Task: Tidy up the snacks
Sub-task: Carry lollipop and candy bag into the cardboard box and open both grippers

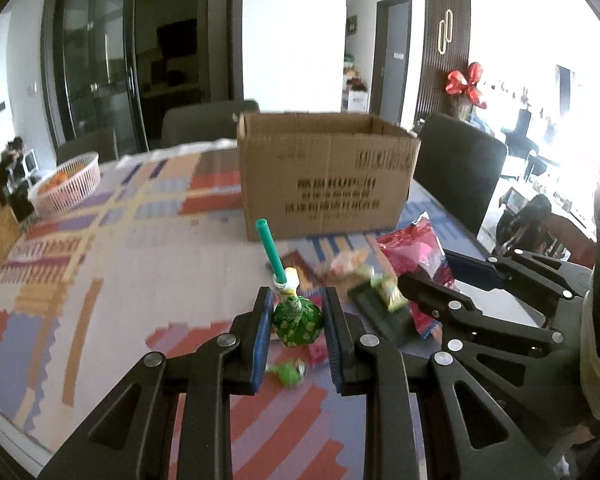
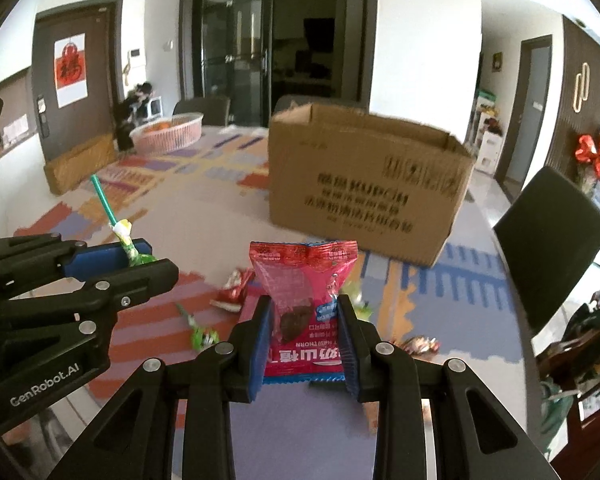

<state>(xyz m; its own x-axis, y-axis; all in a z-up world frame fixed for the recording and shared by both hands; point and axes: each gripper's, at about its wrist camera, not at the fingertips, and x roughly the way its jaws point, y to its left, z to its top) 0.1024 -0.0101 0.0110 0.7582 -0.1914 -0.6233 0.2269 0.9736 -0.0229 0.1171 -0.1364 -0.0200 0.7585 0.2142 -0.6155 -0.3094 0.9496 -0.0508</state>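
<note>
My left gripper (image 1: 298, 300) is shut on a green foil lollipop (image 1: 298, 320), whose green stick points up and away. It hangs above the patterned table mat (image 1: 140, 264). In the right wrist view the same gripper (image 2: 140, 260) and lollipop (image 2: 124, 236) show at the left. My right gripper (image 2: 304, 304) is shut on a red snack packet (image 2: 300, 276) that stands upright between the blue pads, lifted off the mat. The left wrist view shows the right gripper (image 1: 384, 292) with the red packet (image 1: 412, 248) beside it. An open cardboard box (image 2: 364, 184) stands just beyond both grippers.
Loose sweets lie on the mat under the grippers: a green lollipop (image 2: 202, 336), a red wrapper (image 2: 232, 288) and another wrapper (image 2: 420, 344). A pink basket (image 1: 68, 184) with oranges stands at the far left. A dark chair (image 2: 552, 240) stands at the right edge of the table.
</note>
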